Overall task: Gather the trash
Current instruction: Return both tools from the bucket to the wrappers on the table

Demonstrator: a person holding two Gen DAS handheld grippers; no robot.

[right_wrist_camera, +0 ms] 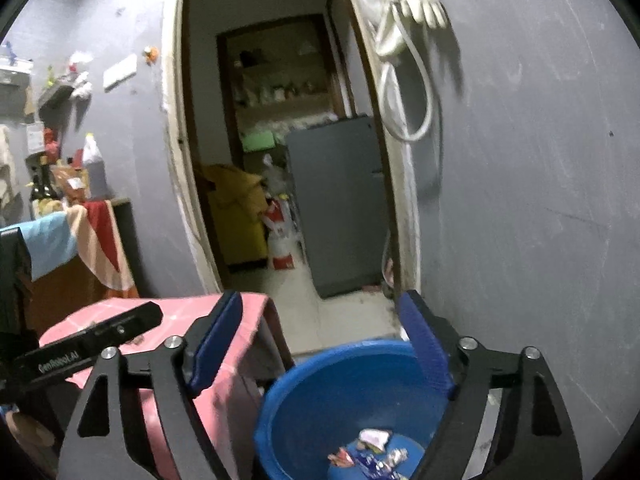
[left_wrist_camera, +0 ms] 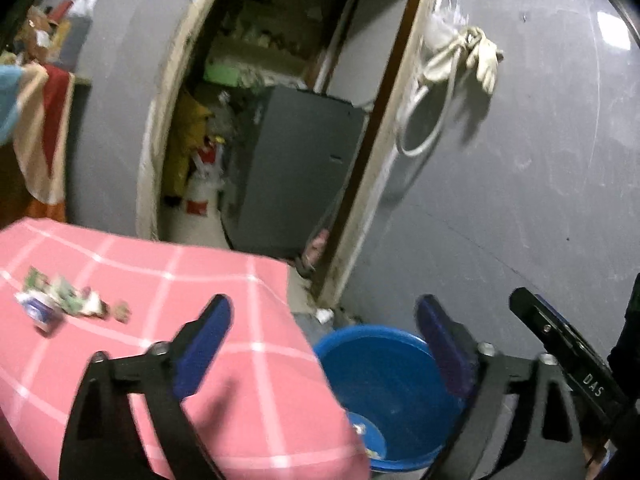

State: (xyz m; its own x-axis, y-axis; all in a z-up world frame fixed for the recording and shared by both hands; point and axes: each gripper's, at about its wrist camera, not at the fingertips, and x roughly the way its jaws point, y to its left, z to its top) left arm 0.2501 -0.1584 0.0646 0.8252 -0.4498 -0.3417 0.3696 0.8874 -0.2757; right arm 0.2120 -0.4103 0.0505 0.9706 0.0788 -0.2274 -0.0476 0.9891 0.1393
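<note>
Trash, a small heap of crumpled green and white wrappers (left_wrist_camera: pixel 64 304), lay on the pink checked cloth (left_wrist_camera: pixel 224 364) that covered the table, near its left side. More scraps of paper and foil (right_wrist_camera: pixel 372 454) already sat at the bottom of the round blue plastic bucket (right_wrist_camera: pixel 344 384), which stood on the floor just beside the table edge and close to the grey wall (right_wrist_camera: pixel 540 200).

The left gripper (left_wrist_camera: pixel 324 344) hung over the table corner and the bucket rim. Its blue jaws were spread wide, and nothing was between them. The right gripper (right_wrist_camera: pixel 320 344) hung above the bucket, and its jaws were spread apart too, with nothing pinched. Both looked like they had finished a drop.

The job seemed partly done, because the heap on the cloth was not yet picked up.

A few things could go wrong. The wrappers were light and loose, so a quick grab could push them along the cloth or off the edge. The cloth was soft, so a low pinch could catch it and tug it. A piece let go too far from the bucket could land on the floor. The two grippers were close, so they could bump.
</note>
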